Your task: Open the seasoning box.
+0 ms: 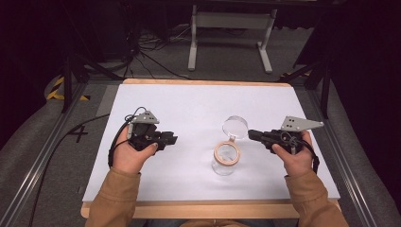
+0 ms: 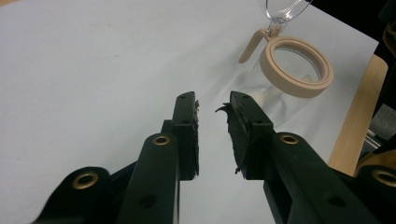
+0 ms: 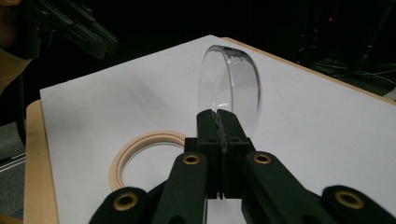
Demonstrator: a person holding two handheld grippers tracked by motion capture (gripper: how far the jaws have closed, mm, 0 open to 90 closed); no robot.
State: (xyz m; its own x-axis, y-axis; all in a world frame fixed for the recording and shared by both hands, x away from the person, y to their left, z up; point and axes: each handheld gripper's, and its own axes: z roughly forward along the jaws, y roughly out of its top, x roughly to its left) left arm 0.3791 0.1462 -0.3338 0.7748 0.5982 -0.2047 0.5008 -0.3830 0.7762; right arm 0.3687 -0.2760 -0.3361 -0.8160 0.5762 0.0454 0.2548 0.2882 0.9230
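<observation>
On white table (image 1: 189,109) | right hand-held gripper (image 3: 219,116) pinches round clear lid (image 3: 231,81) | left hand-held gripper (image 2: 212,109) narrowly parted | glass jar (image 1: 226,158), beige ring.

Clear glossy jar (image 1: 225,163); matt white table (image 1: 189,109).

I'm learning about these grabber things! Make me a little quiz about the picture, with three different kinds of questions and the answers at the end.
1. True or false: the left gripper is holding the jar.
2. What is the right gripper pinching? A) the clear lid B) a spoon C) a cloth
3. Fill in the gap: the ring around the jar's mouth is ____ in colour.

Key:
1. False. Its jaws are apart with nothing between them, and the jar stands off to one side.
2. A. The jaws are shut on the lid's edge, and the lid is tipped up over the open jar.
3. Beige.
</observation>
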